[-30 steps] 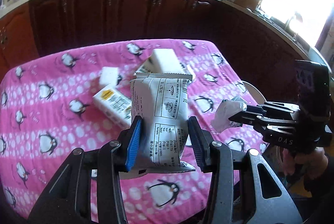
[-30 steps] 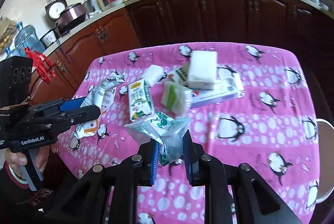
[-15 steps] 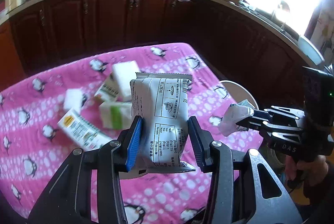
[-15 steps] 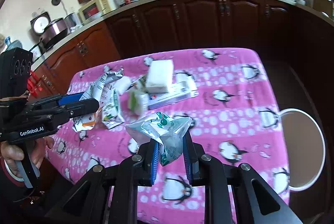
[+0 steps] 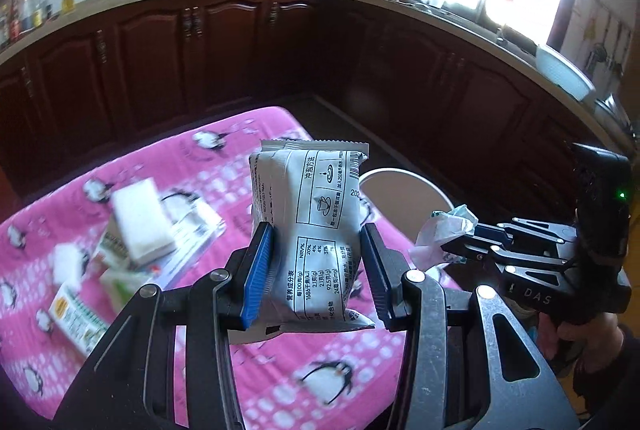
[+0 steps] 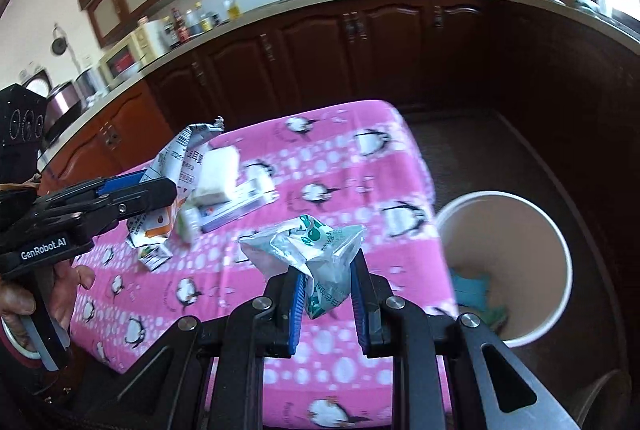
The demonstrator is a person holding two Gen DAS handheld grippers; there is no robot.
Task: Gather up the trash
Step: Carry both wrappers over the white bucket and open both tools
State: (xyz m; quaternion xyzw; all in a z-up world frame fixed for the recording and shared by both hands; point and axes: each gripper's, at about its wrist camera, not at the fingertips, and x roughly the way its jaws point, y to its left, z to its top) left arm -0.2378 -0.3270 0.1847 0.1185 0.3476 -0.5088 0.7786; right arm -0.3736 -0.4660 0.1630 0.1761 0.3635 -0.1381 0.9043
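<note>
Two wrappers (image 5: pixel 316 242) (image 6: pixel 316 250) — one bin (image 6: pixel 560 242)

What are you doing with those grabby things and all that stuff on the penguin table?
A person is clearing trash off the table with a gripper in each hand. The left gripper is shut on a white snack packet, and the right gripper is shut on a crumpled green and white wrapper. Both are held up in the air near the round bin beside the table. More boxes and wrappers are left on the pink cloth.
</note>
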